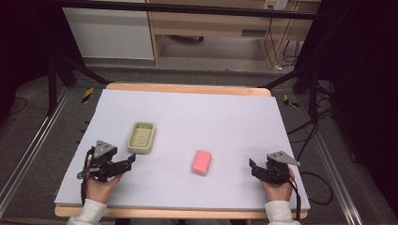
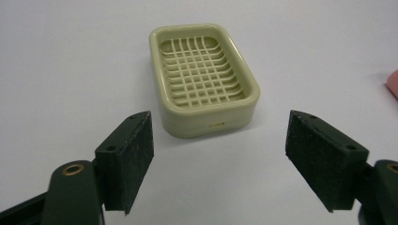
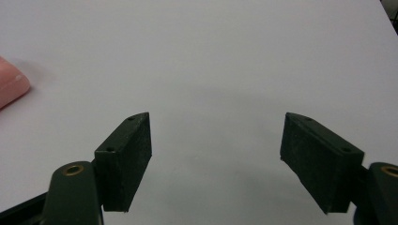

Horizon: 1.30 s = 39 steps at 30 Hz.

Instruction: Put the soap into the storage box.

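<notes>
1. Two tongs rest near the front edge of a pale lilac table, one in each of the person's hands, and between them lie a soap dish and a bar of soap.
2. The left gripper has its jaws spread wide and holds nothing. It points up and inward at the soap dish, which sits just ahead of its tips, likely so the dish can be steadied or picked up.
3. In the left gripper view, the soap dish lies just beyond the open jaws and roughly centred between them, not touching either pad.
4. The right gripper is also wide open and empty. Its jaws point inward toward the soap, which lies apart from it, on the side toward the left gripper.
5. In the right gripper view, only a pink corner of the soap appears at the left edge, so the jaws are not yet lined up on it.
6. The dish is a pale green rounded rectangle with an open lattice floor, empty. The soap is a smooth pink rounded block lying flat, seemingly waiting to go into the dish.
</notes>
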Motion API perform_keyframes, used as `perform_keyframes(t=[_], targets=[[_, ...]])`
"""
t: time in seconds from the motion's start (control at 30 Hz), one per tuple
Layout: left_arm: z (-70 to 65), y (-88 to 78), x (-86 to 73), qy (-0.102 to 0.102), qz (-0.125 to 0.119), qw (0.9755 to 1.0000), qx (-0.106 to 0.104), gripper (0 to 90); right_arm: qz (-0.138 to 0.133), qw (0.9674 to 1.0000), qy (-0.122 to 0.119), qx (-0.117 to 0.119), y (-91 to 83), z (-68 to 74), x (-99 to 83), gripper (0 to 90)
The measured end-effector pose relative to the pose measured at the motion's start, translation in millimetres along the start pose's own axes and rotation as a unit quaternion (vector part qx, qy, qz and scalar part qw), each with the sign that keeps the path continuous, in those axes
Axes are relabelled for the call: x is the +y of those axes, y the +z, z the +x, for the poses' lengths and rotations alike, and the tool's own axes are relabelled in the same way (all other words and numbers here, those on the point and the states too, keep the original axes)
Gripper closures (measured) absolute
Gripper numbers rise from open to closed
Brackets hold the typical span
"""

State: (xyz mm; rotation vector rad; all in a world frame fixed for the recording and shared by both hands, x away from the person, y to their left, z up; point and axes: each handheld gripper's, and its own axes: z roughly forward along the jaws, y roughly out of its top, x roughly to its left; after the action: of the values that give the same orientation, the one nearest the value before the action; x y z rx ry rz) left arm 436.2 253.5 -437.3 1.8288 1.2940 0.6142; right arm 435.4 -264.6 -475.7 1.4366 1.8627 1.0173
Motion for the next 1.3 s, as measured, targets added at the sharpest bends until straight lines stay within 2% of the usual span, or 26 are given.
perform_keyframes(t=[0.33, 0.57, 1.3], targets=[[-9.7, 0.3, 3.1, 0.009, -0.003, 0.9999, -0.010, 23.2, 0.002, 1.0000, -0.005, -0.003, -0.1, 2.1, 1.0, 24.7], [-15.2, 0.6, 9.7, 0.009, -0.008, 0.9998, -0.016, 23.1, 0.003, 1.0000, -0.004, -0.005, 0.4, 2.9, 1.3, 24.4], [-28.3, 0.2, 27.9, 0.029, -0.016, 0.9989, -0.033, 23.1, 0.003, 1.0000, -0.003, -0.002, 1.1, 2.6, 2.7, 27.2]])
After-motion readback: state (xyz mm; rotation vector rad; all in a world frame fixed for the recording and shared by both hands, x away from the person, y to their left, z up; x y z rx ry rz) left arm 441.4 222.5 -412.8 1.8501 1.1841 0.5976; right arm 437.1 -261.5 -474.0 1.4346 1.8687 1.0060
